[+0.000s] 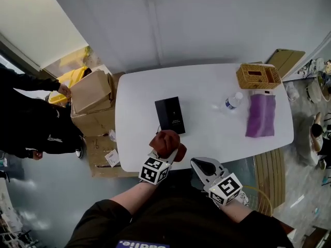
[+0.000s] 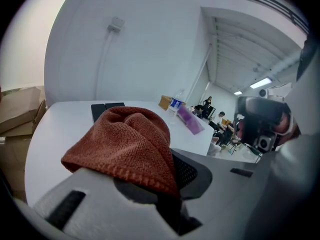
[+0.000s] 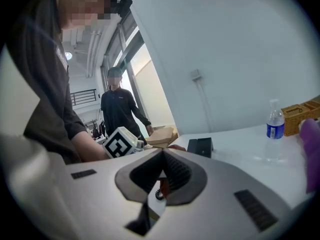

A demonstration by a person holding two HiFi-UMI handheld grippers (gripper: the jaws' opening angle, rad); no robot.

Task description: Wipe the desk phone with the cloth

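Observation:
The black desk phone [image 1: 169, 115] lies flat on the white table [image 1: 207, 133], left of its middle; it also shows small in the left gripper view [image 2: 106, 110] and the right gripper view [image 3: 200, 146]. My left gripper [image 1: 166, 150] is shut on a bunched rust-red cloth [image 1: 165, 142] at the table's near edge, just short of the phone. The cloth [image 2: 125, 144] drapes over the jaws and hides their tips. My right gripper [image 1: 199, 165] hovers beside it off the near edge, its jaws [image 3: 162, 156] closed together with nothing between them.
A water bottle [image 1: 233, 101], a purple cloth [image 1: 261, 115] and a wicker box [image 1: 257, 76] sit on the table's right part. Cardboard boxes [image 1: 93, 97] stand against the table's left end, with a person in black [image 1: 31, 123] beside them.

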